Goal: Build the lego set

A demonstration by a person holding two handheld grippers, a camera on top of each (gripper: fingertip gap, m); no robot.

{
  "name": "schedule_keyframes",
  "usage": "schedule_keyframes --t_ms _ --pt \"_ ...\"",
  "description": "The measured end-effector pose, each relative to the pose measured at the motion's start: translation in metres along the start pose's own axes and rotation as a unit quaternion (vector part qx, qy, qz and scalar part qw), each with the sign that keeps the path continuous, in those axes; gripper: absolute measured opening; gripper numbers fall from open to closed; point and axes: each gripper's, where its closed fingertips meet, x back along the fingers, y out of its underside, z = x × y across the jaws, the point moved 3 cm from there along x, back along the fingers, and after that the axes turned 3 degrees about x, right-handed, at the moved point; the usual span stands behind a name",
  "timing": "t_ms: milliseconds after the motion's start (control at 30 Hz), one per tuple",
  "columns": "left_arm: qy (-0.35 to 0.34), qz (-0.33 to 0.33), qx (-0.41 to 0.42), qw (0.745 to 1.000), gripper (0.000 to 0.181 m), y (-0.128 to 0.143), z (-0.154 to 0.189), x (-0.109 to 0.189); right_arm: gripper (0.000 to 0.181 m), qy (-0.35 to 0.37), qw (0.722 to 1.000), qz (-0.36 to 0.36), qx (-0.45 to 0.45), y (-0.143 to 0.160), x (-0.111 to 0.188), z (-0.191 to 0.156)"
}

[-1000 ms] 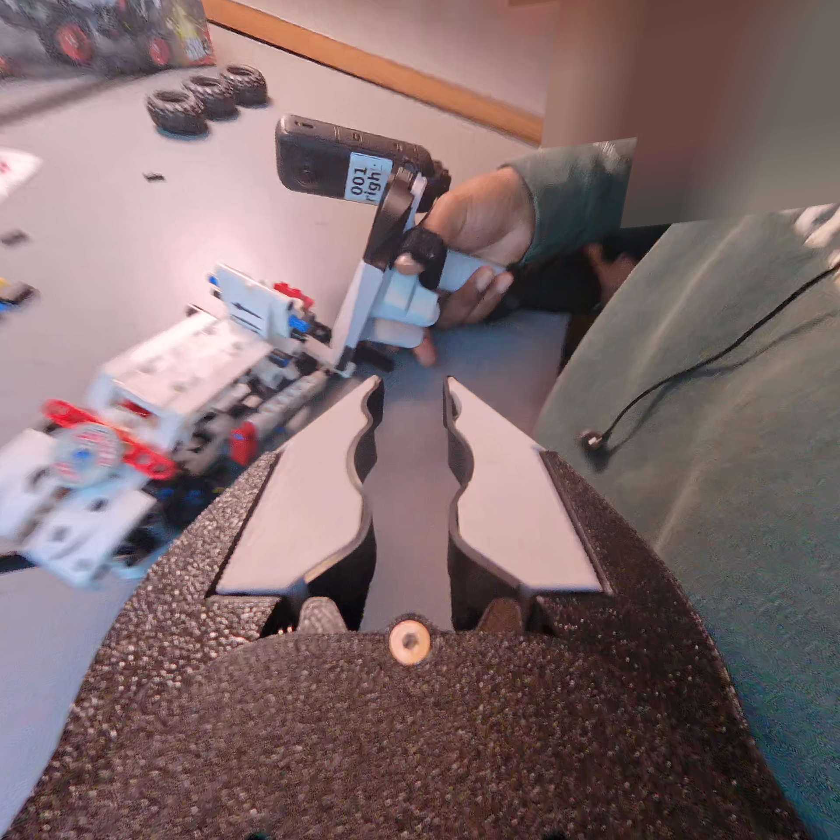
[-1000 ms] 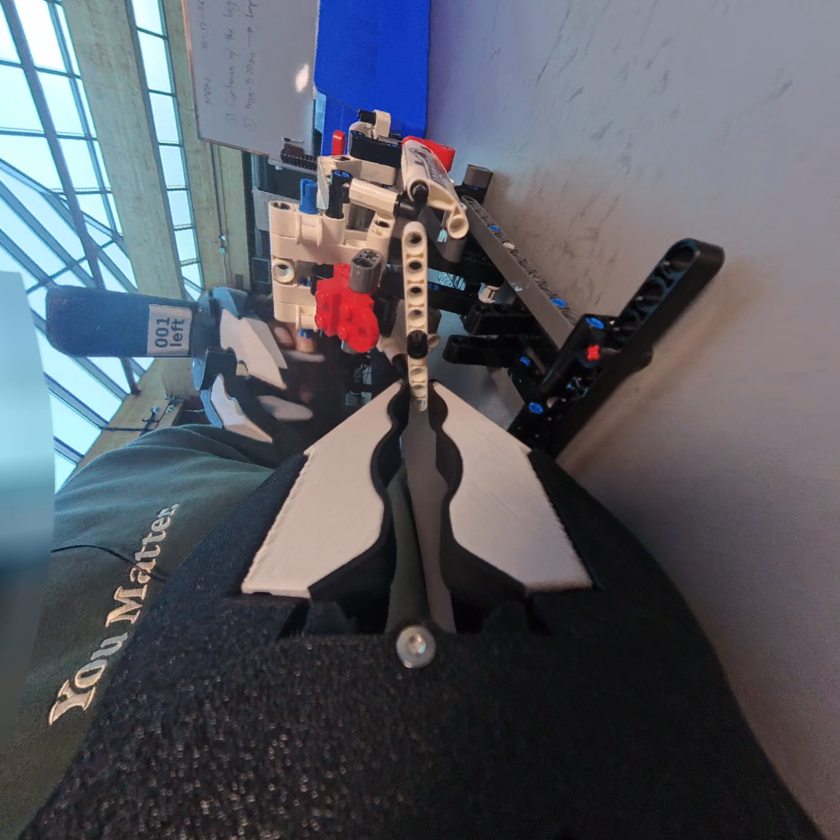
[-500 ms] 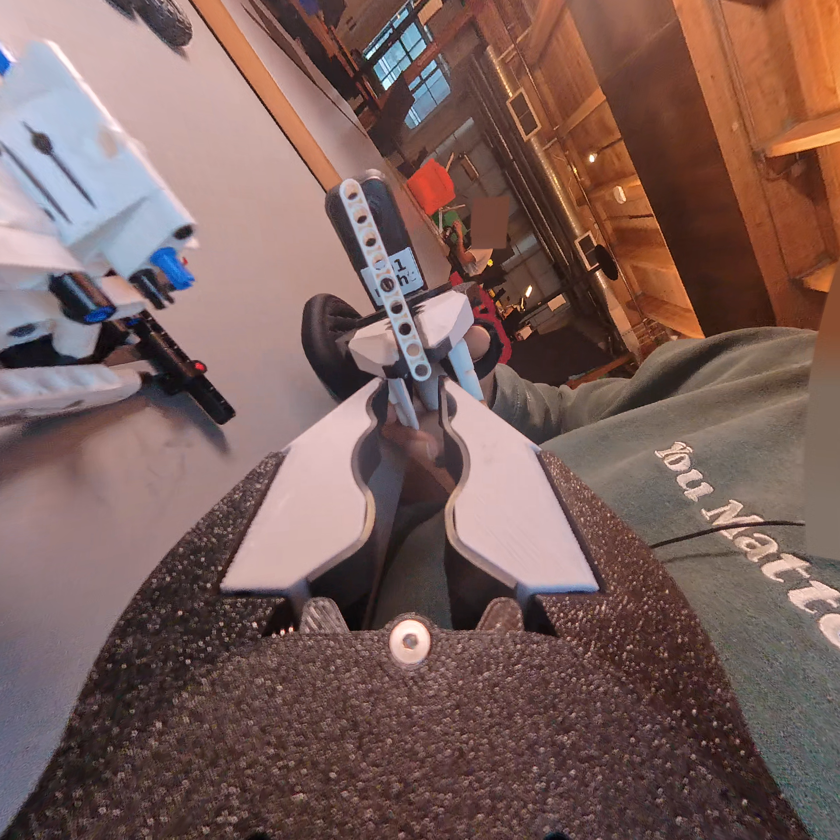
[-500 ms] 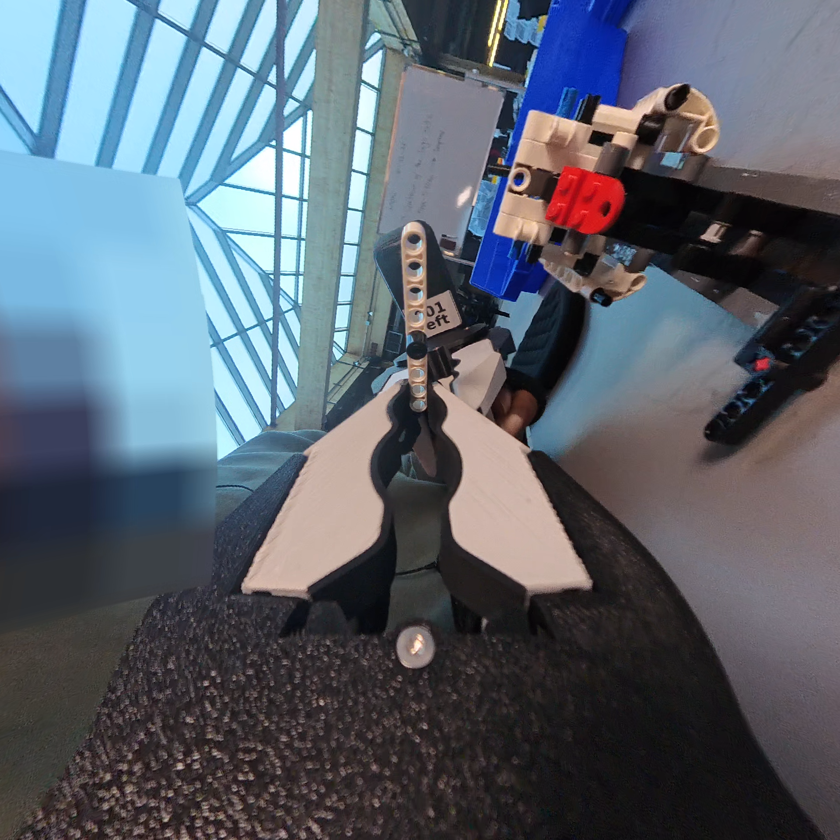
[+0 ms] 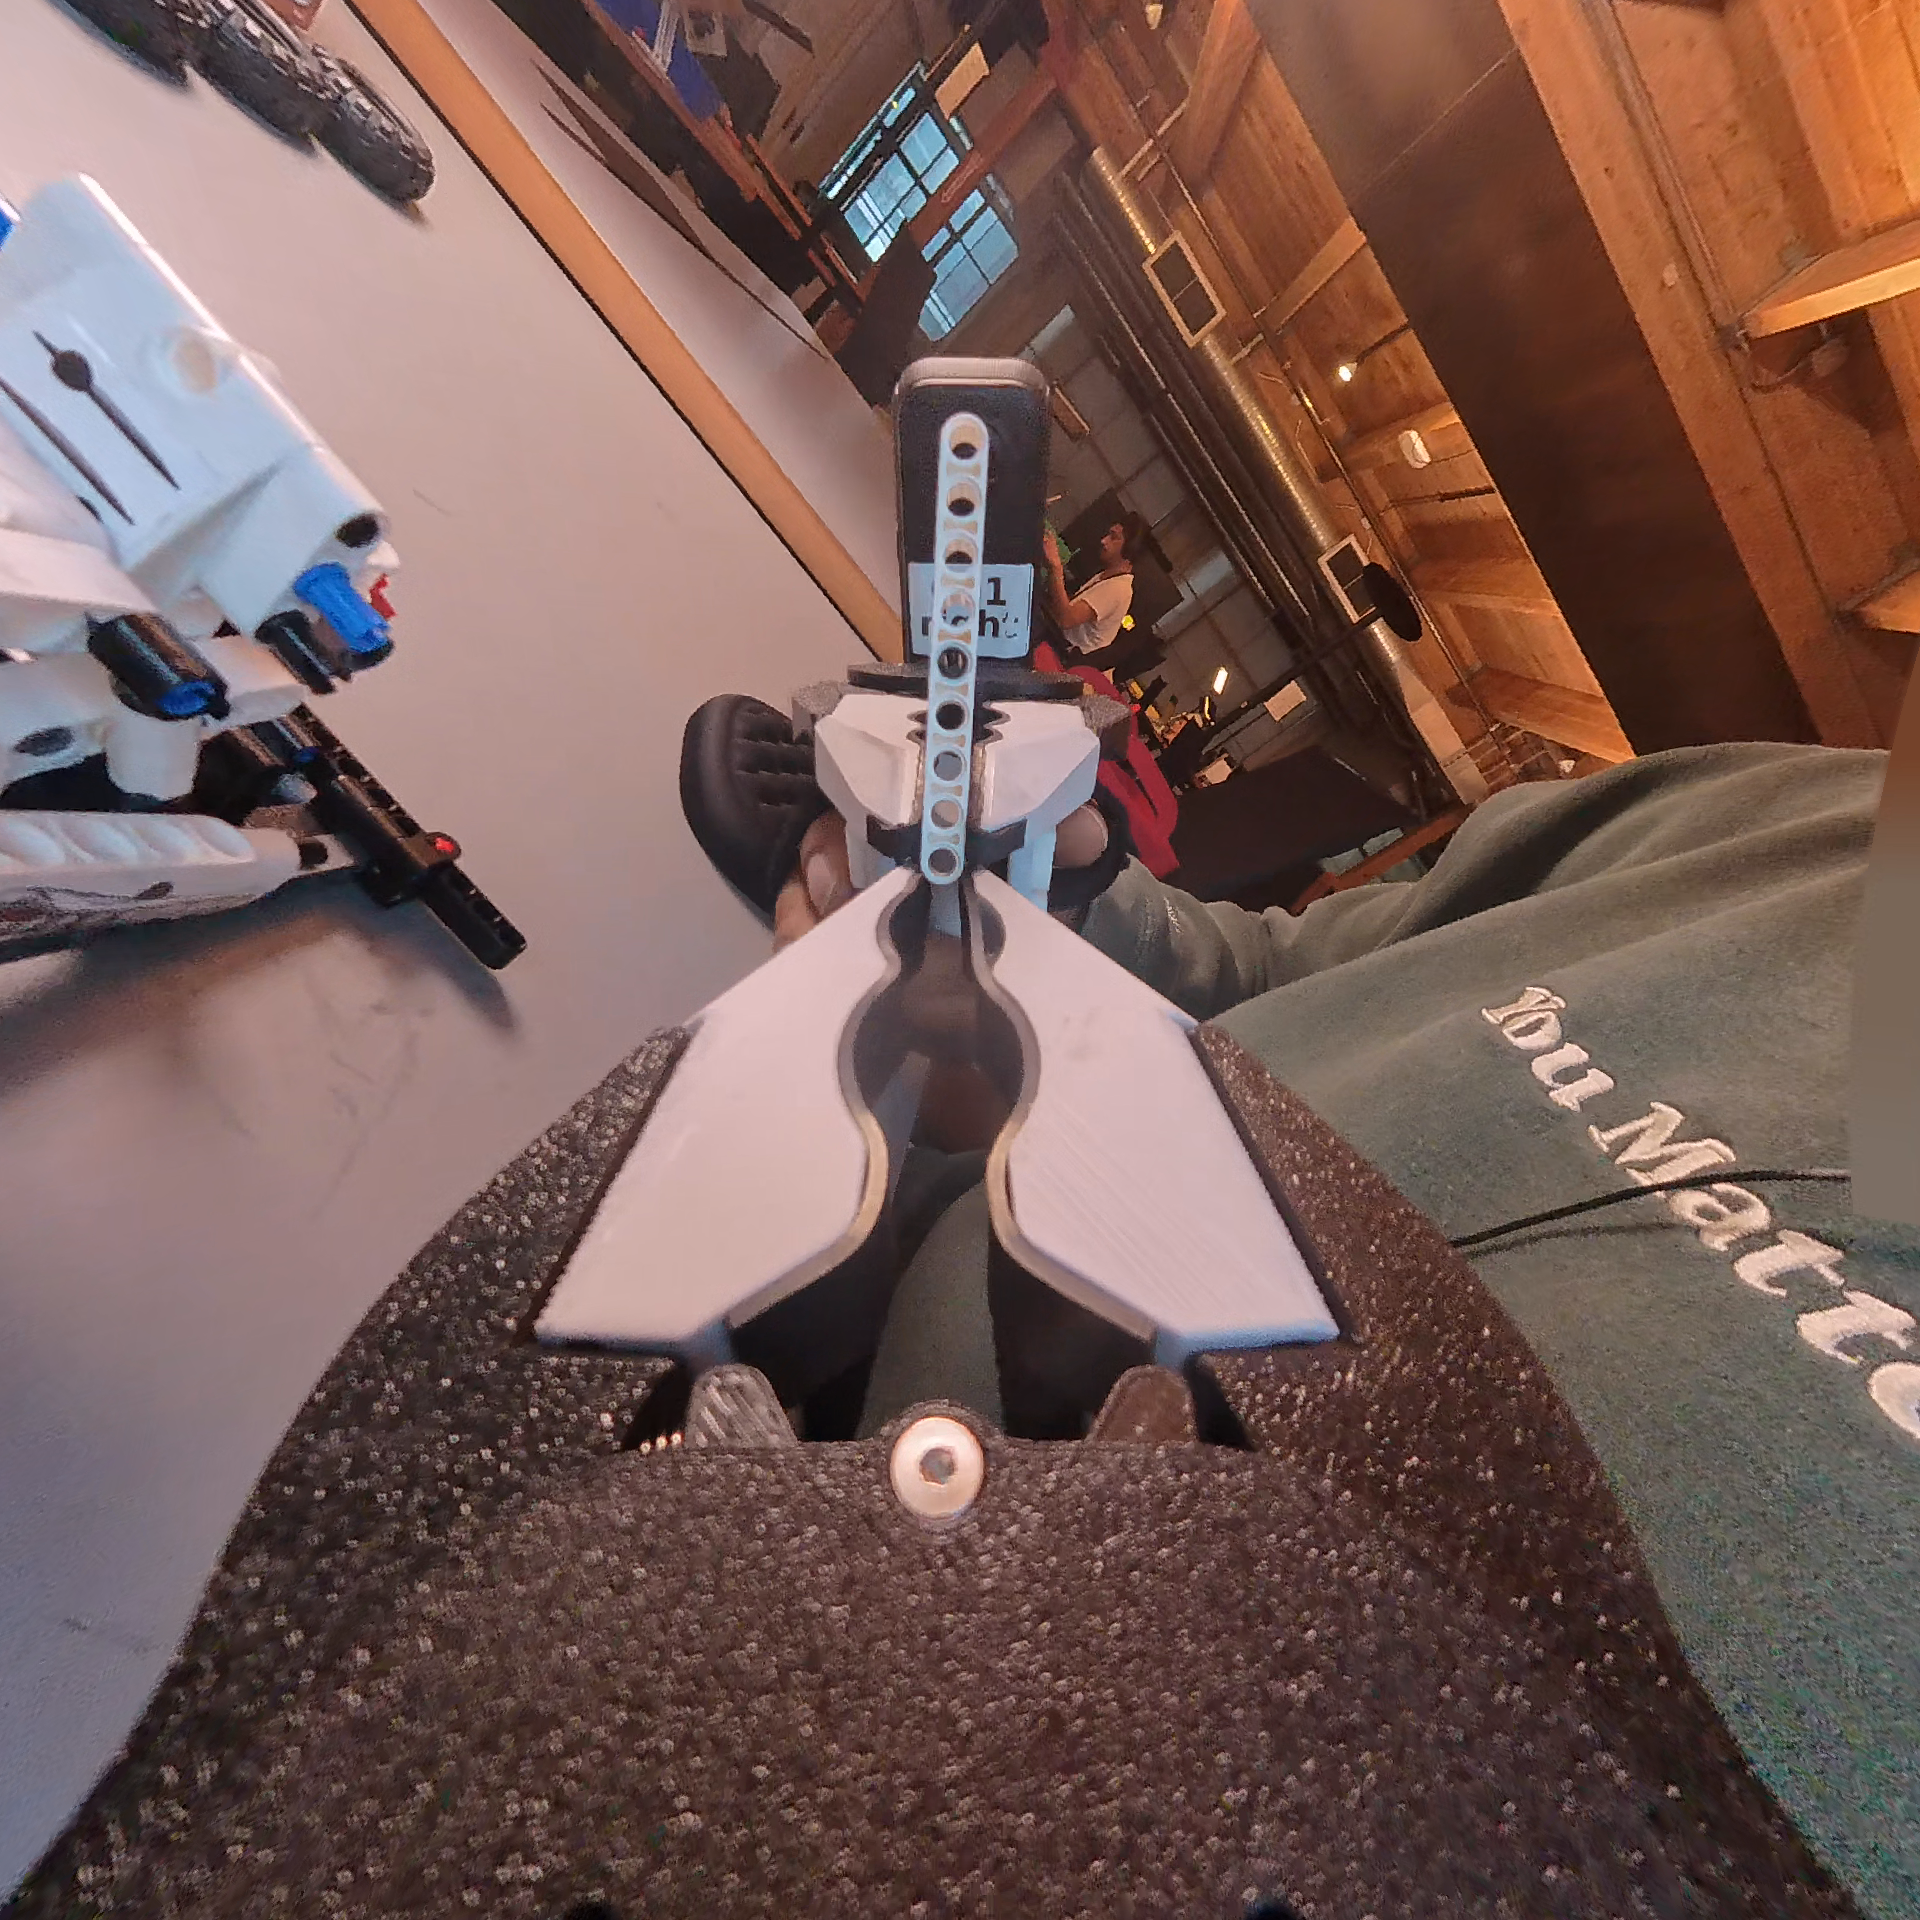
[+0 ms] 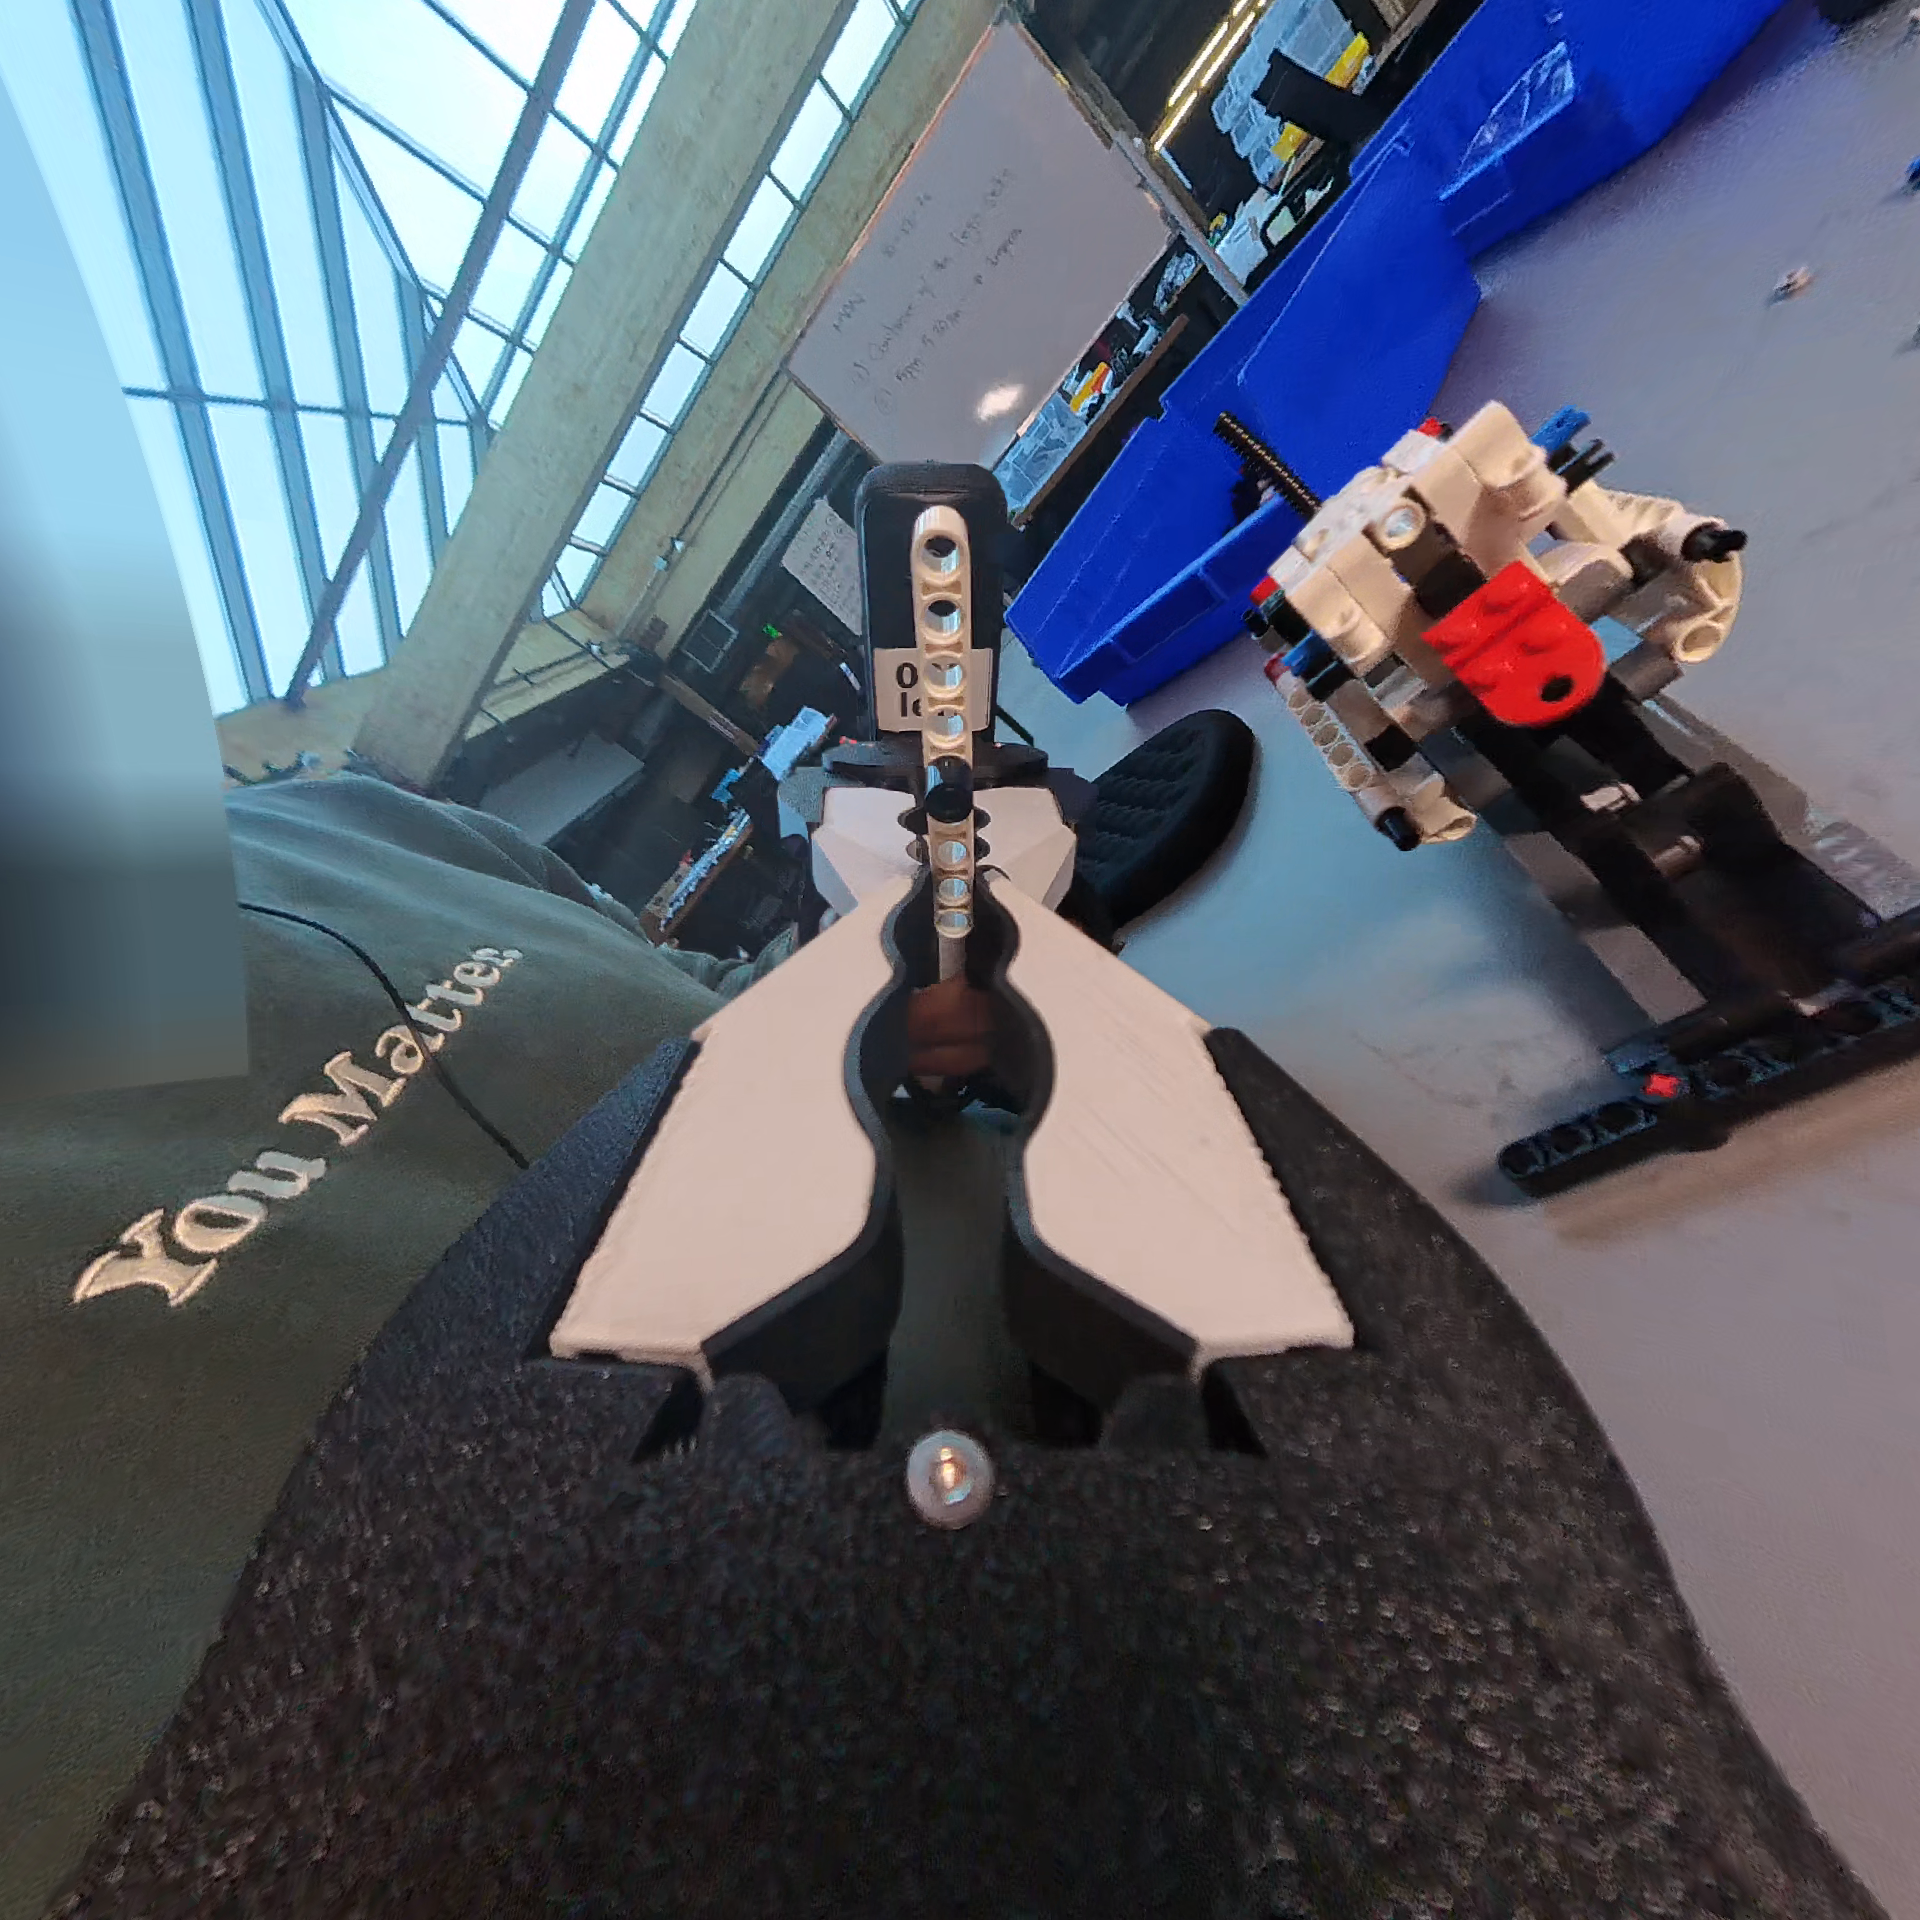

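we saw white holed beam point(image 6: 948, 727) frame centre | right gripper point(image 6: 951, 914) clamped its lower end | left gripper point(image 5: 943, 902) pinched it too | lego model point(image 6: 1496, 665) on table point(image 6: 1558, 1299), upper right

Daylight floods in thru the glass roof point(image 6: 312, 260), cool + bright in right wrist view; left wrist view is warmer, amber on the wooden beams point(image 5: 1558, 260). Soft shadow under the lego model point(image 5: 156, 582) on the table point(image 5: 468, 520). Strong fisheye bend at edges. Tyres point(image 5: 312, 104) blurred; whiteboard point(image 6: 966, 270) shows a small glare spot.
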Motion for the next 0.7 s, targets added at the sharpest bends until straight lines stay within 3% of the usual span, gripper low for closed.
schedule_keyframes --t_ms 267,433,700 --pt "0.013 0.009 -0.017 1.0 0.003 -0.003 -0.001 0.01 0.011 0.013 0.997 -0.015 0.078 -0.005 -0.002 0.0" --pt "0.01 0.001 -0.024 1.0 0.0 -0.002 -0.001 0.012 0.016 0.008 0.999 -0.014 0.052 -0.012 -0.002 0.004" --pt "-0.046 -0.004 -0.041 0.998 0.0 -0.008 -0.015 0.025 0.011 0.098 0.992 -0.038 0.076 -0.02 0.021 0.025"
